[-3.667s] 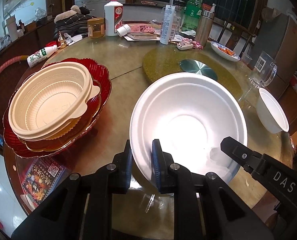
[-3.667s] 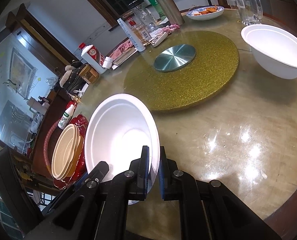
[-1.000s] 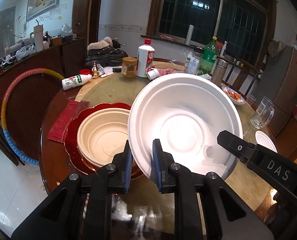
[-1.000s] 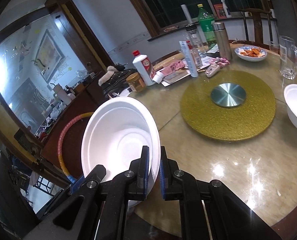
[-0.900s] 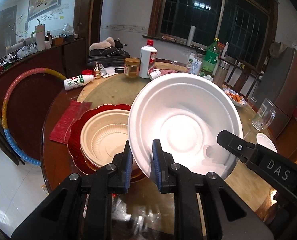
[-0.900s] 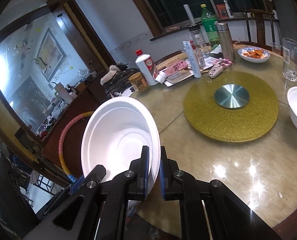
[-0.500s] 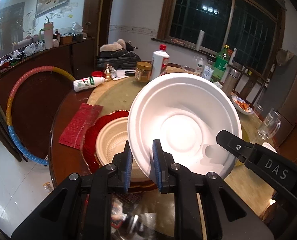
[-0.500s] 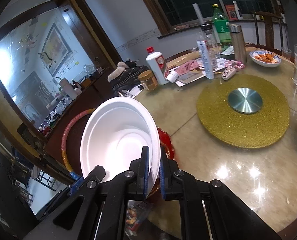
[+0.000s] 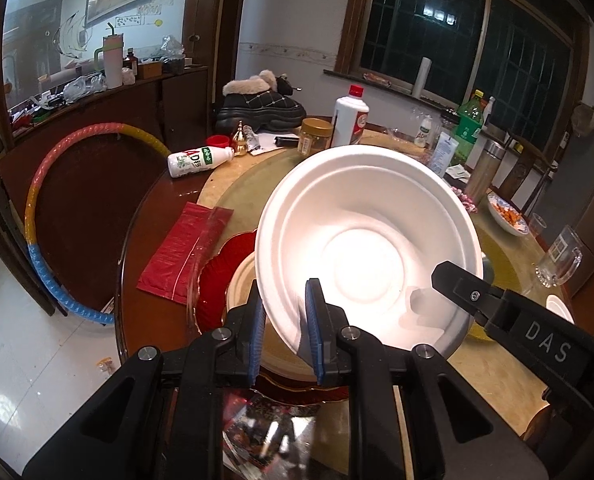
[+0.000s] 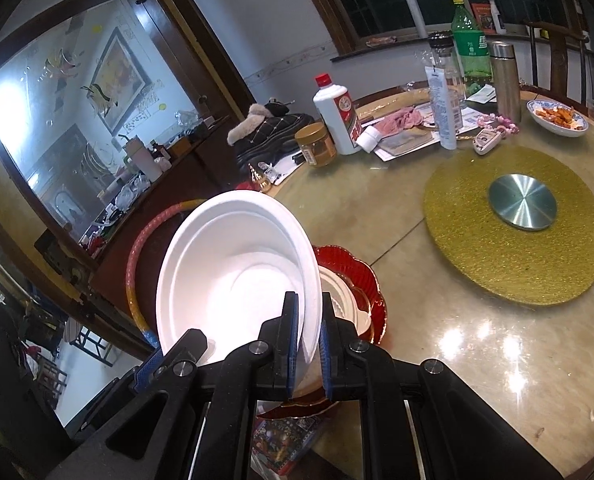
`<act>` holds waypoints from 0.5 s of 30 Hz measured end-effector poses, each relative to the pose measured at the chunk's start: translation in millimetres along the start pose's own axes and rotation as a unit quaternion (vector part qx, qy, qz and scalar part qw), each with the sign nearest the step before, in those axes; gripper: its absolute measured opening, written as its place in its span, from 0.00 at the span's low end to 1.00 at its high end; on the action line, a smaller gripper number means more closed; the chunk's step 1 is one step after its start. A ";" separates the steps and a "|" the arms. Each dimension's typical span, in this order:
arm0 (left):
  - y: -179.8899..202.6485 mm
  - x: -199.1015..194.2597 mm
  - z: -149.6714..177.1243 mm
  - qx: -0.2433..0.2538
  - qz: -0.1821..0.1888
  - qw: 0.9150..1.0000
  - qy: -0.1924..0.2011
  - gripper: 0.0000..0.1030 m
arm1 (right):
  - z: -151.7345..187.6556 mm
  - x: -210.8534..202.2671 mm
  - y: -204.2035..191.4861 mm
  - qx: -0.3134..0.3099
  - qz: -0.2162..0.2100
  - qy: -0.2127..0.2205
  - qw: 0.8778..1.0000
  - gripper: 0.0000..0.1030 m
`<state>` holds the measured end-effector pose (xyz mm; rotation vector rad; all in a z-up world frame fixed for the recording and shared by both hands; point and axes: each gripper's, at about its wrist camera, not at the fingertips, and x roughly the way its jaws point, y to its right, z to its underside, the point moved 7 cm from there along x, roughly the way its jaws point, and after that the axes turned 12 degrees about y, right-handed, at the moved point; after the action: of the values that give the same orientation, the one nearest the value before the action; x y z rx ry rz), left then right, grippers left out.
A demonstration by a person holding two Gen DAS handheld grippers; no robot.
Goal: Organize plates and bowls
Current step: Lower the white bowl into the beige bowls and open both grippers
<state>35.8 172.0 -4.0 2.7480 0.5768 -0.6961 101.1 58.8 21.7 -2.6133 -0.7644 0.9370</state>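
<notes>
Two grippers clamp one white bowl (image 9: 367,248) at centre frame: the left gripper (image 9: 285,332) pinches its near rim, the right gripper (image 10: 307,340) its opposite rim. Behind and below the bowl, a beige bowl (image 10: 343,300) rests on one red scalloped plate (image 10: 357,272). Farther back lie one gold turntable (image 10: 513,248) and, upper centre, one white bottle (image 10: 337,114).

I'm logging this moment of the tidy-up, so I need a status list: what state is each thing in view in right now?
white bowl: held in the air, tilted, rim pinched on two sides
left gripper: shut on the bowl's rim
right gripper: shut on the rim
beige bowl: resting on the red plate
red plate: flat on the table
milk bottle: lying on its side
glass mug: upright, looks empty
</notes>
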 end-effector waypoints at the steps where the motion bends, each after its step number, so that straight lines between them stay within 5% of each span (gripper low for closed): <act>1: -0.8 1.6 0.7 0.001 -0.002 1.000 -0.002 0.17 | 1.5 3.3 0.1 0.000 0.000 -0.003 1.000 0.10; 15: -8.9 17.6 10.6 0.008 -0.017 1.000 -0.021 0.17 | 17.2 30.3 2.1 0.002 0.012 -0.029 1.000 0.10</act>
<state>41.9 182.0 -23.1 2.7375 0.6127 -0.7675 110.6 75.1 -7.7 -2.6079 -0.7473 1.0245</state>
